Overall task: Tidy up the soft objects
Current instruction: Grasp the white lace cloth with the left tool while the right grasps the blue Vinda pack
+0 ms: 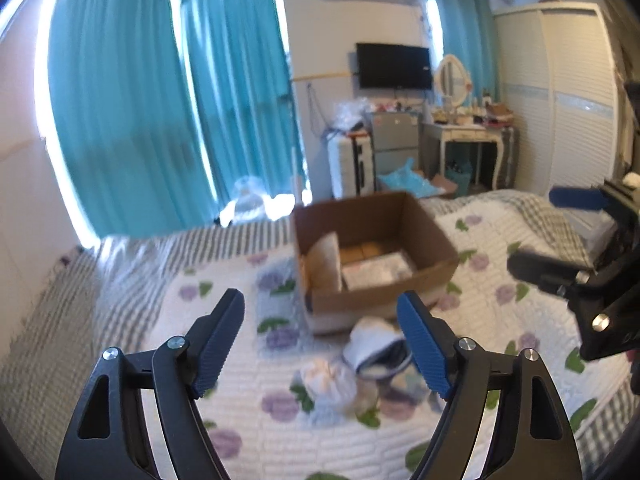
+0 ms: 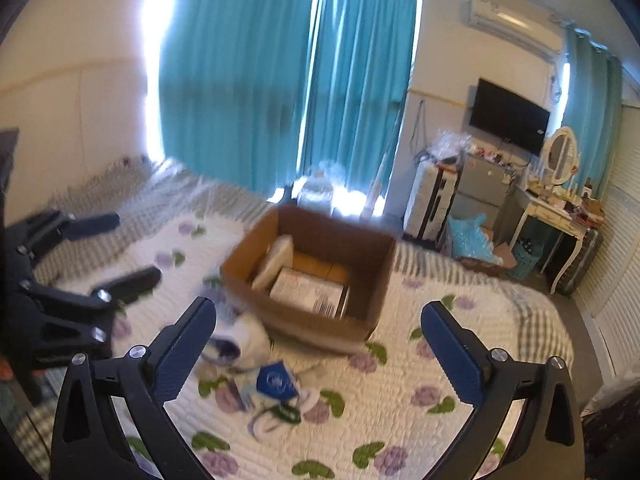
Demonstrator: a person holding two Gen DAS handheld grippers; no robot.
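An open cardboard box [image 1: 424, 288] stands on the flowered bed cover; it also shows in the right wrist view [image 2: 316, 322]. Flat white packets lie in it [image 1: 378, 270] [image 2: 306, 292]. A small heap of soft items lies in front of the box: a white and navy piece [image 1: 376, 348] [image 2: 244, 346], a pale bundle [image 1: 326, 380] and a blue packet [image 2: 276, 380]. My left gripper [image 1: 320, 344] is open and empty above the heap; it also shows in the right wrist view [image 2: 112, 248]. My right gripper [image 2: 318, 350] is open and empty, right of the left one [image 1: 556, 232].
The bed cover [image 2: 400, 420] fills the foreground. Teal curtains [image 1: 132, 120] hang behind the bed. A suitcase [image 2: 426, 204], grey cabinet [image 2: 480, 196], dressing table [image 2: 552, 216] and blue bag [image 2: 468, 236] stand beyond the bed's far side. A white wardrobe [image 1: 568, 92] is at right.
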